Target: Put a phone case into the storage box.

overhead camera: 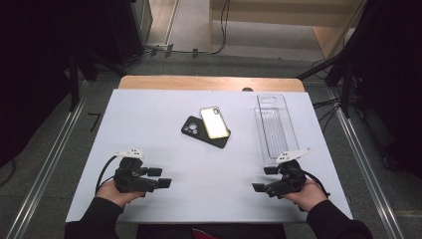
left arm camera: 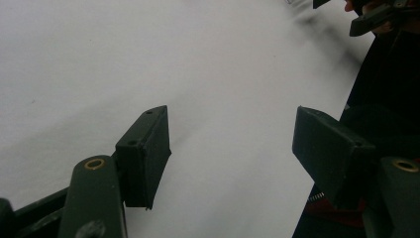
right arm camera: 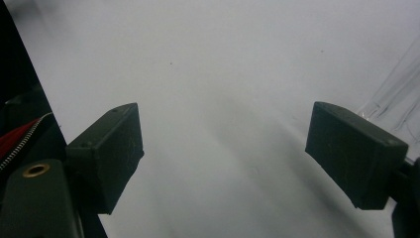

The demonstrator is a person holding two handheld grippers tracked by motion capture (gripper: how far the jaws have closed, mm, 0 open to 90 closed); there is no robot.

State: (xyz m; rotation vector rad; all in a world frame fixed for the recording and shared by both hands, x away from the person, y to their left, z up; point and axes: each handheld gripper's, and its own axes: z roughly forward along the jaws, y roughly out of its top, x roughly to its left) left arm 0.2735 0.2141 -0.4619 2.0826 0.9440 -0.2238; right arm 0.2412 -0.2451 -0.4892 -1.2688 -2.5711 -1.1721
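Observation:
A phone [overhead camera: 214, 122] with a pale yellow face lies partly on top of a black phone case [overhead camera: 193, 128] near the middle of the white table top [overhead camera: 149, 124]. My left gripper [overhead camera: 160, 177] rests at the near left in a person's hand, pointing right, open with only bare table between its jaws [left arm camera: 233, 148]. My right gripper [overhead camera: 264, 179] sits at the near right, pointing left, also open over bare table [right arm camera: 225, 153]. Both stand well short of the phone and the case. The right gripper [left arm camera: 376, 17] also appears far off in the left gripper view.
A long clear plastic tray [overhead camera: 273, 127] lies along the right side of the table, its near end just beyond my right gripper; its edge [right arm camera: 396, 99] shows in the right gripper view. The table's near edge runs close behind both hands. Cables trail on the floor beyond.

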